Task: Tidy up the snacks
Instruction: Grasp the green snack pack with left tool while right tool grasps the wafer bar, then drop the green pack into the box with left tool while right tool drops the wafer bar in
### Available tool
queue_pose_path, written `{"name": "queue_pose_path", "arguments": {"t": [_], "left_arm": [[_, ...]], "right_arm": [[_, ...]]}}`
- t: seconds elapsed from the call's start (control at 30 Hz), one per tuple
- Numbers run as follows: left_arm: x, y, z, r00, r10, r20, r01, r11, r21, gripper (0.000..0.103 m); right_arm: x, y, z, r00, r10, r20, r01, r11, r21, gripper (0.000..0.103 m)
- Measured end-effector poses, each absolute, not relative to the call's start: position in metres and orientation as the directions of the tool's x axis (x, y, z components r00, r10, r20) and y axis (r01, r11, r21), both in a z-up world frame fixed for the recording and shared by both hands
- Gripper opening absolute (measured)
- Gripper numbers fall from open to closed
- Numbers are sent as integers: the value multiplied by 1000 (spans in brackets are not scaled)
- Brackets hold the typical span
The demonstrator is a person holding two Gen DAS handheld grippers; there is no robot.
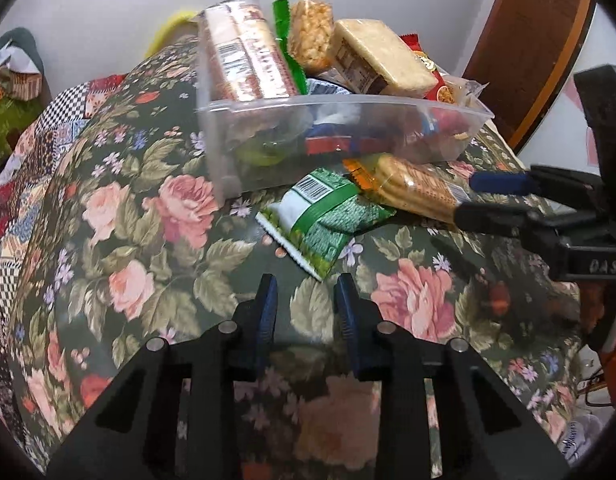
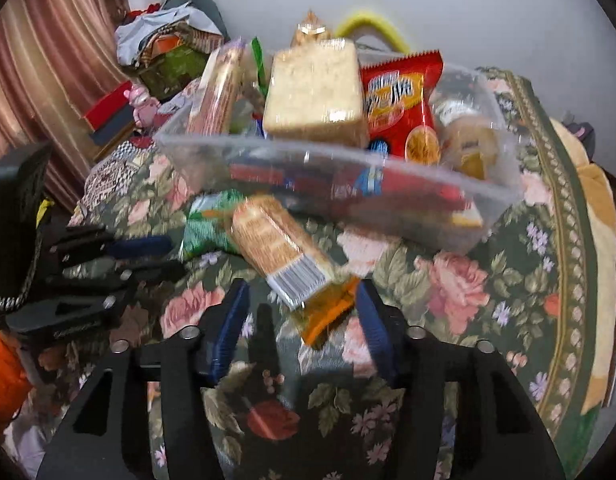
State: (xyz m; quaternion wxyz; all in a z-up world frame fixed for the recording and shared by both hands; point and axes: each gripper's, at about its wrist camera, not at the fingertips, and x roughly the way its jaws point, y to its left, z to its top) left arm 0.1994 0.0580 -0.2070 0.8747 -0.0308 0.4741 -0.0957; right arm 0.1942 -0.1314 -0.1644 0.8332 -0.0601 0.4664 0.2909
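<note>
A clear plastic bin [image 1: 340, 136] sits on a worktop covered by a floral cloth [image 1: 156, 216], heaped with snacks: a long wafer pack [image 1: 244, 56] leaning at its left end, a puffed-rice bar [image 1: 310, 36], a pale cracker block [image 1: 382, 58] on top, and a red snack bag [image 2: 400, 108] behind it. Two snacks lie outside the bin, on the cloth just in front of its near wall: a green-and-white packet [image 1: 320, 216] and, touching its right side, a clear-wrapped biscuit pack [image 1: 412, 188] with orange ends. The left hand-held gripper [image 1: 307, 300] hovers low over the cloth with its blue-padded fingers moderately apart and nothing between them; the green packet's near corner lies just ahead of the fingertips. The right hand-held gripper [image 2: 302, 304] is spread wide, and the orange end of the biscuit pack [image 2: 280, 248] sits in the gap between its fingers, without either pad clearly pressing on it; the right wrist view is blurred. In the left wrist view, the right gripper comes in from the right edge, its tips at the biscuit pack's end.
</note>
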Motion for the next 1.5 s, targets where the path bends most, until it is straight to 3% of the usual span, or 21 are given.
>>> {"name": "queue_pose_path", "arguments": {"t": [0.1, 0.17, 0.33, 0.43, 0.6, 0.7, 0.8, 0.93, 1.0, 1.03, 1.1, 1.17, 1.27, 1.5], "left_arm": [[199, 62, -201, 546, -180, -818, 124, 983, -133, 37], [204, 64, -196, 567, -161, -808, 106, 987, -123, 51], [227, 66, -187, 595, -181, -783, 113, 983, -142, 62], [241, 57, -187, 594, -168, -786, 134, 985, -109, 70], [264, 45, -194, 561, -178, -808, 157, 982, -107, 72], [275, 39, -203, 521, -195, -831, 150, 979, -135, 72], [281, 37, -212, 514, -192, -836, 127, 981, -148, 81], [279, 36, -216, 534, -182, -826, 114, 983, -143, 81], [277, 36, -216, 541, -182, -821, 110, 983, -146, 79], [275, 37, -216, 544, -182, -819, 107, 983, -147, 76], [265, 37, -214, 565, -167, -808, 102, 986, -132, 59], [256, 37, -213, 575, -165, -802, 108, 986, -125, 53], [244, 32, -211, 582, -166, -796, 119, 986, -118, 48], [224, 33, -188, 612, -191, -768, 134, 981, -138, 43]], "right_arm": [[204, -120, -163, 421, 421, -803, -556, 820, 138, 70], [212, -109, -168, 414, 409, -813, -572, 812, 118, 71], [225, -95, -183, 396, 380, -836, -586, 805, 89, 69], [228, -101, -188, 367, 405, -838, -589, 798, 128, 59], [223, -116, -187, 380, 379, -844, -581, 808, 102, 33], [220, -131, -185, 383, 378, -843, -546, 828, 124, 33], [214, -144, -183, 382, 382, -841, -525, 839, 142, 33], [207, -160, -180, 388, 378, -841, -512, 847, 145, 36], [205, -167, -179, 392, 379, -838, -502, 852, 150, 46], [205, -168, -179, 394, 382, -836, -497, 854, 155, 47], [202, -173, -182, 391, 387, -835, -489, 856, 168, 48], [200, -170, -184, 404, 389, -828, -488, 857, 164, 48], [196, -172, -185, 426, 378, -822, -478, 865, 151, 33], [191, -177, -166, 484, 393, -781, -451, 878, 162, 33]]}}
